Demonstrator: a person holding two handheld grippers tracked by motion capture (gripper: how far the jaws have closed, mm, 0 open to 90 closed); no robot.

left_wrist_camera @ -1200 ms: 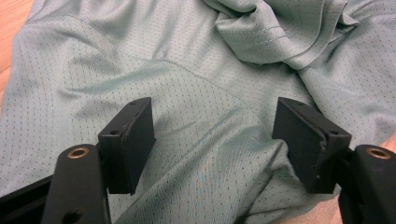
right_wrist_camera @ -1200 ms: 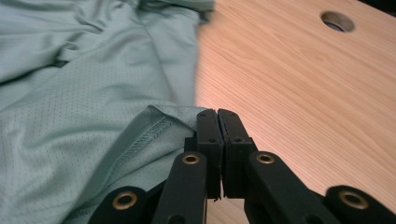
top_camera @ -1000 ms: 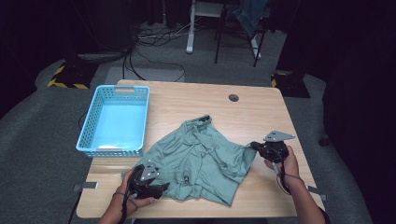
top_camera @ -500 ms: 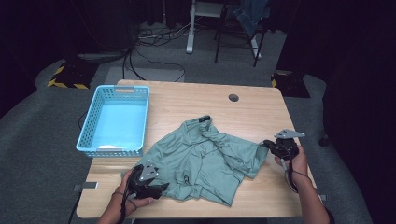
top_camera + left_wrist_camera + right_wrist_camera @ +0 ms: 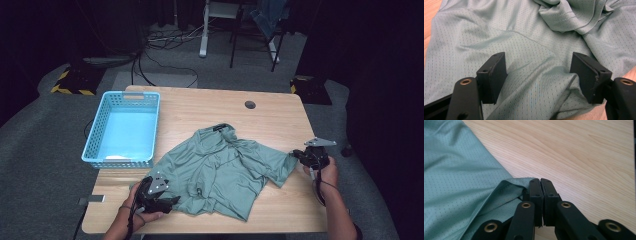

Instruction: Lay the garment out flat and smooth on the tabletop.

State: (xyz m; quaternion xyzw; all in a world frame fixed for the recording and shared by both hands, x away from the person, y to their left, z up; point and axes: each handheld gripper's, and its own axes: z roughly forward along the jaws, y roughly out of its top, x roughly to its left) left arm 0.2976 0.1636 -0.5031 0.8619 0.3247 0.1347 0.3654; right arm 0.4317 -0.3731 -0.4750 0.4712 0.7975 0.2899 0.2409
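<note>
A green mesh shirt (image 5: pixel 220 165) lies crumpled on the wooden table (image 5: pixel 200 107), its collar toward the far side. My right gripper (image 5: pixel 296 155) is at the shirt's right sleeve; in the right gripper view its jaws (image 5: pixel 540 181) are shut, with the sleeve's hem (image 5: pixel 514 182) pinched between them just above the tabletop. My left gripper (image 5: pixel 172 201) rests at the shirt's near left corner. In the left gripper view it (image 5: pixel 539 62) is open, with loose fabric (image 5: pixel 524 30) lying between and under the two pads, untouched by them.
A light blue plastic basket (image 5: pixel 122 131) stands on the table's left side, close to the shirt's left edge. A round cable hole (image 5: pixel 250 105) sits at the far right of the tabletop. Chair legs and cables lie on the floor beyond.
My right gripper has moved to the right with the sleeve in it, drawing that sleeve out toward the table's right edge. The left gripper has stayed where it was.
</note>
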